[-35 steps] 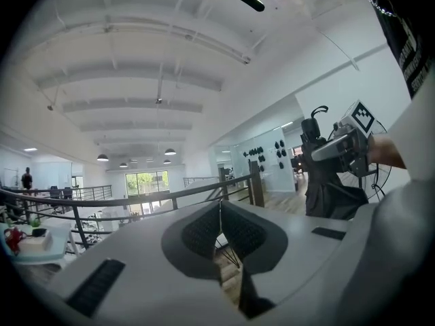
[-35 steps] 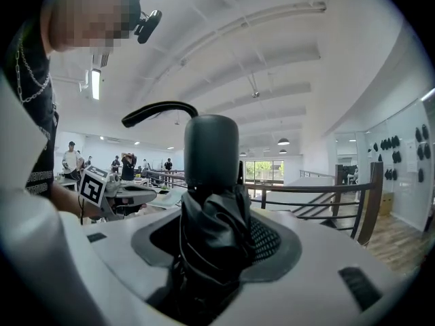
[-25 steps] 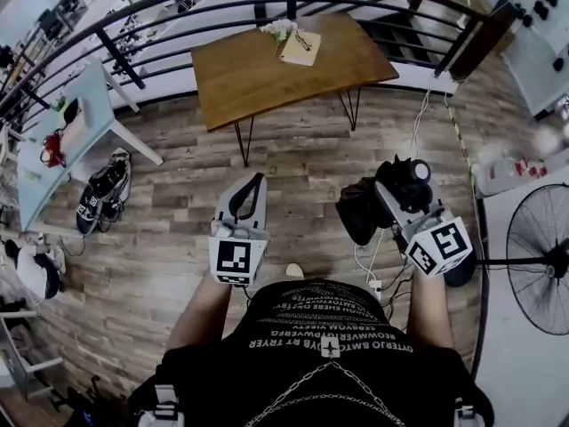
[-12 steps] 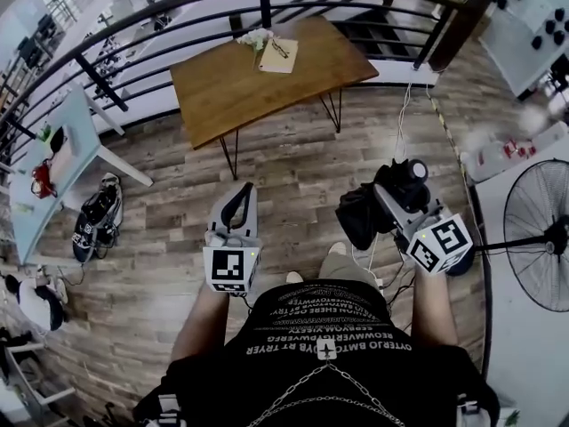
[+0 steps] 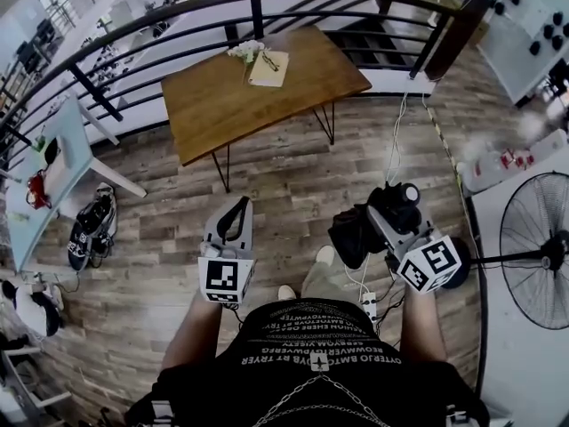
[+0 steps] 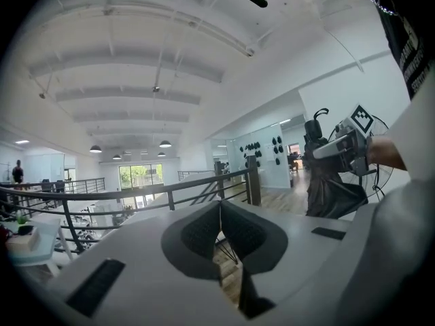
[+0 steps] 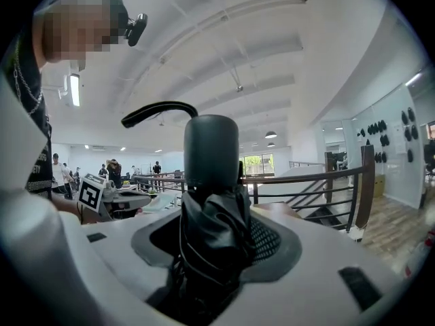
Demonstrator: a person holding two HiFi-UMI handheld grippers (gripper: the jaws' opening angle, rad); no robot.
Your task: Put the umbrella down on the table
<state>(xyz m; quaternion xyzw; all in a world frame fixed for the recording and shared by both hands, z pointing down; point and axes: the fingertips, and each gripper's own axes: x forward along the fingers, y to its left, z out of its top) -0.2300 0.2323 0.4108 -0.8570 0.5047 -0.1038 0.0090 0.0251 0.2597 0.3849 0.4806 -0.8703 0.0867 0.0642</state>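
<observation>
Black folded umbrella (image 7: 211, 216) is clamped crosswise in my right gripper (image 5: 378, 219), handle end up. The brown wooden table (image 5: 222, 105) lies well ahead and to that claw's left. The left gripper (image 5: 238, 210) is nearer it, its jaws apparently together and empty.

Black folding umbrella (image 5: 358, 231), collapsed, canopy bunched and loose, dark cylindrical handle (image 7: 211, 151) at far end with strap loop. Clamped in right hand-held gripper (image 5: 392, 210), near right. Well apart from brown wooden tabletop (image 5: 222, 105), far left.
</observation>
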